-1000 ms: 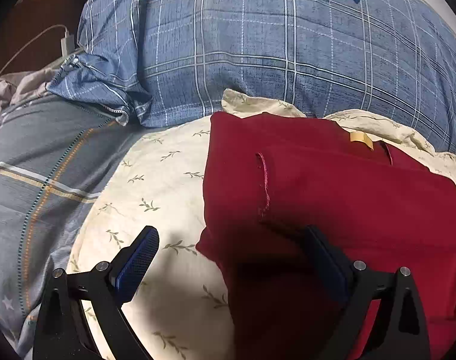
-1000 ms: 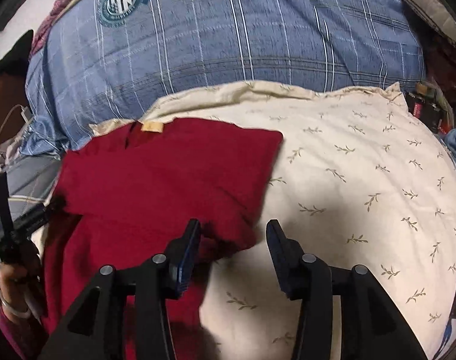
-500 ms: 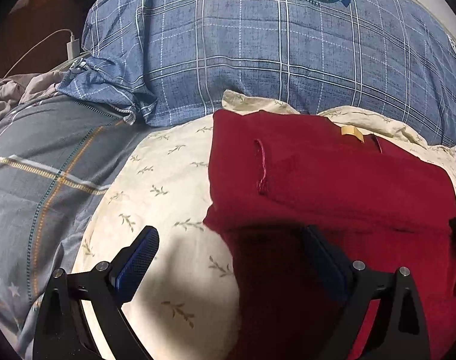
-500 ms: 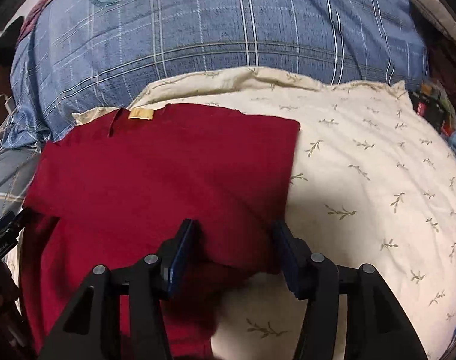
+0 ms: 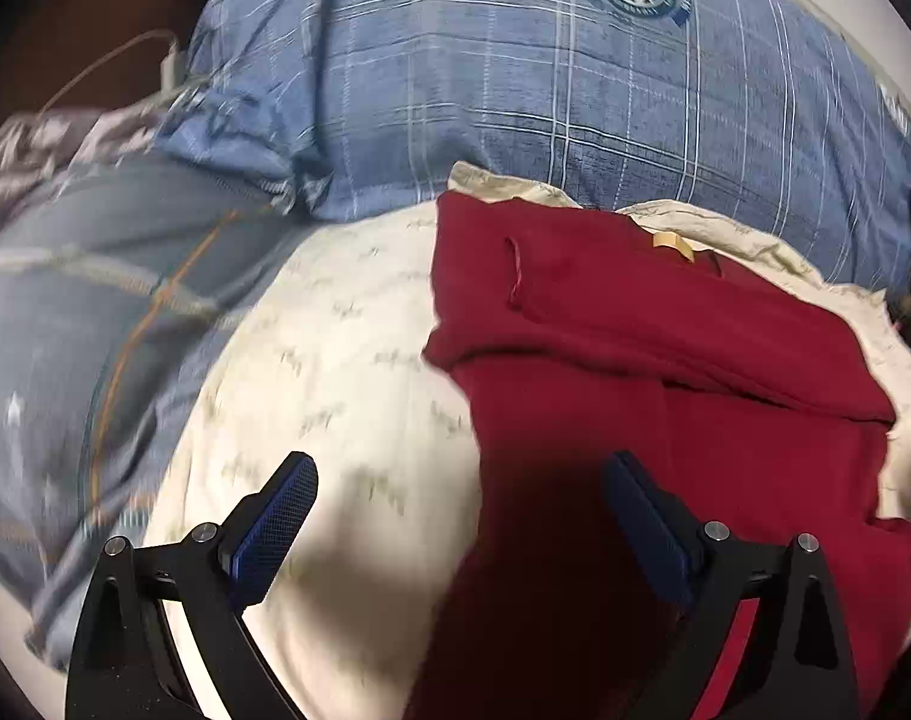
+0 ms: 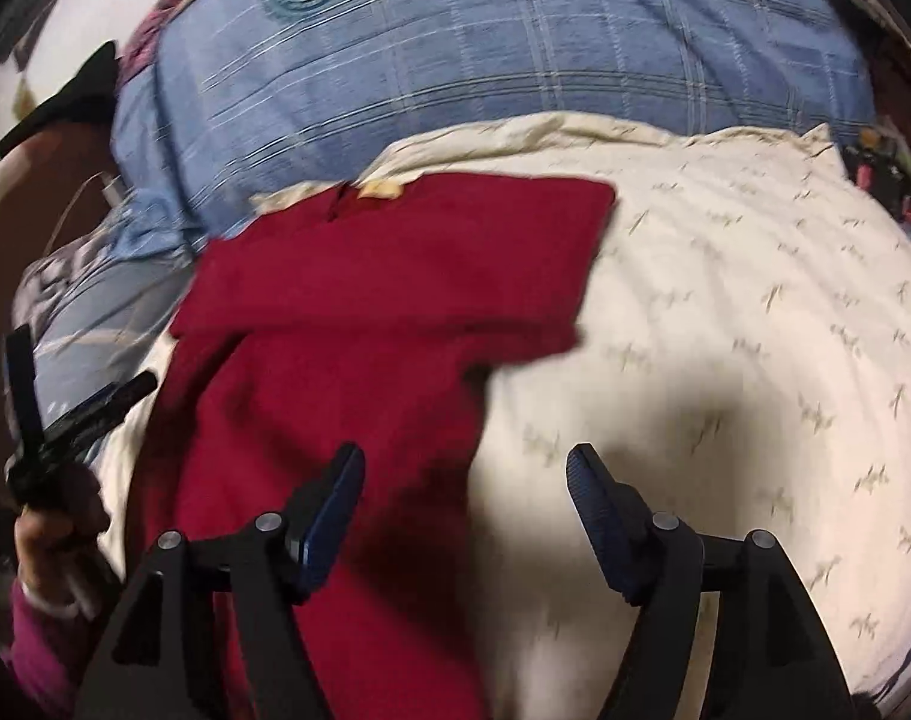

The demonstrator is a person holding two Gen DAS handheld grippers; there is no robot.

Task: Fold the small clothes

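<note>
Right gripper (image 6: 464,483) spread, jaws just opened wider, nothing pinched. Left gripper (image 5: 458,492) spread too, empty. Red garment (image 6: 389,300) on cream pillow (image 6: 725,312), top already folded down. Next: pinch both lower corners evenly, fold up square. Versus earlier: both grippers pulled back, more hem visible.

Both pictures are round and bent at the edges, with black corners. Both are smeared and blurry, most of all at the left side. Bright light falls on the cream pillow (image 5: 347,396), which looks almost white low down. Big dark shadows lie on the red garment (image 6: 359,312) and beside it.
</note>
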